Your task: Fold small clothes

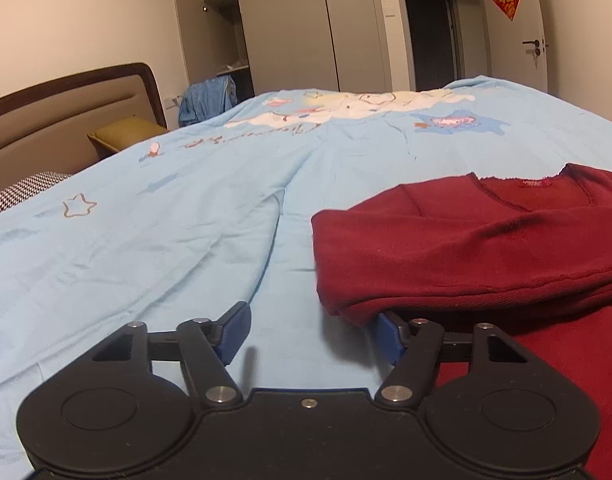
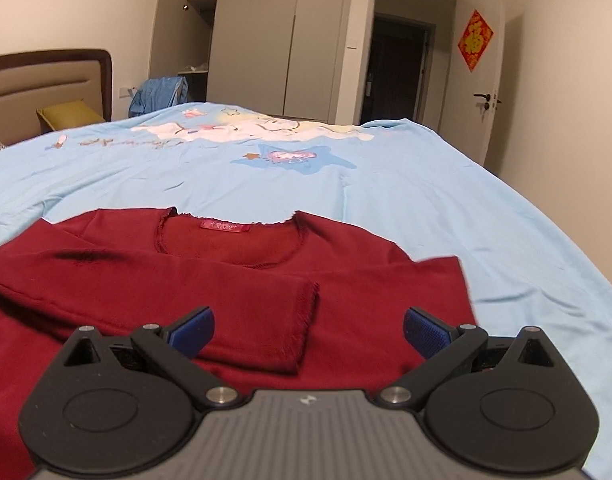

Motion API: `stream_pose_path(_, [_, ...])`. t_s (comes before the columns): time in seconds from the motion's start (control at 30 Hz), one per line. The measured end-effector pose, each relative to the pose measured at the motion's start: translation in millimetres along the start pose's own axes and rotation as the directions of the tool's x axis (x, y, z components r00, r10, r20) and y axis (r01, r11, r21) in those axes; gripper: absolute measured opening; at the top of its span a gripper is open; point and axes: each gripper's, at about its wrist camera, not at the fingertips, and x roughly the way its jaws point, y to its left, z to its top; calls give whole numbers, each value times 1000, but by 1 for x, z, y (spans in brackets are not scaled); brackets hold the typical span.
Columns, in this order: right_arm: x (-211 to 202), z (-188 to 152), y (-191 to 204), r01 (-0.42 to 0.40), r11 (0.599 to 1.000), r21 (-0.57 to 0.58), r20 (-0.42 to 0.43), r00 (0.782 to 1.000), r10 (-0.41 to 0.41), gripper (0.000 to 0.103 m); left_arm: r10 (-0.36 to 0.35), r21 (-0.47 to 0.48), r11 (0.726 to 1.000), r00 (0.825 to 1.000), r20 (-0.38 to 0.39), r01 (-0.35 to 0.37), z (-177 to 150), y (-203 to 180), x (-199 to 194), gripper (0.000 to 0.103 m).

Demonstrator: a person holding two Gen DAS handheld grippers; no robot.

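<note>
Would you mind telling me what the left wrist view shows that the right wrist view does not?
Only the left wrist view shows the open left gripper at the shirt's folded edge, one finger under the fabric. Only the right wrist view shows the open right gripper, the sleeve cuff folded across the chest and the neck label. Both show the red shirt on the blue bedspread, the wardrobe and the door.

A dark red long-sleeved top [image 2: 346,280] lies flat on the light blue bedspread [image 2: 446,200], neckline away from the camera, a small red label [image 2: 223,226] showing inside the round collar. One sleeve [image 2: 166,300] is folded across the chest, its raw cuff (slightly frayed) ending near the middle. In the left wrist view the folded shoulder edge [image 1: 330,264] forms a thick, rounded bulge.
</note>
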Motion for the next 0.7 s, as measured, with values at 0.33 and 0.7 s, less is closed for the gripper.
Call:
stream_pose_path(0.33, [29, -13, 5, 37, 999, 38, -56, 998, -35, 103, 14, -64, 998, 998, 63, -10, 16, -3, -1, 63])
stream_pose_path(0.7, [32, -22, 5, 30, 999, 36, -61, 998, -28, 103, 84, -3, 996, 996, 18, -84, 15, -4, 9, 48])
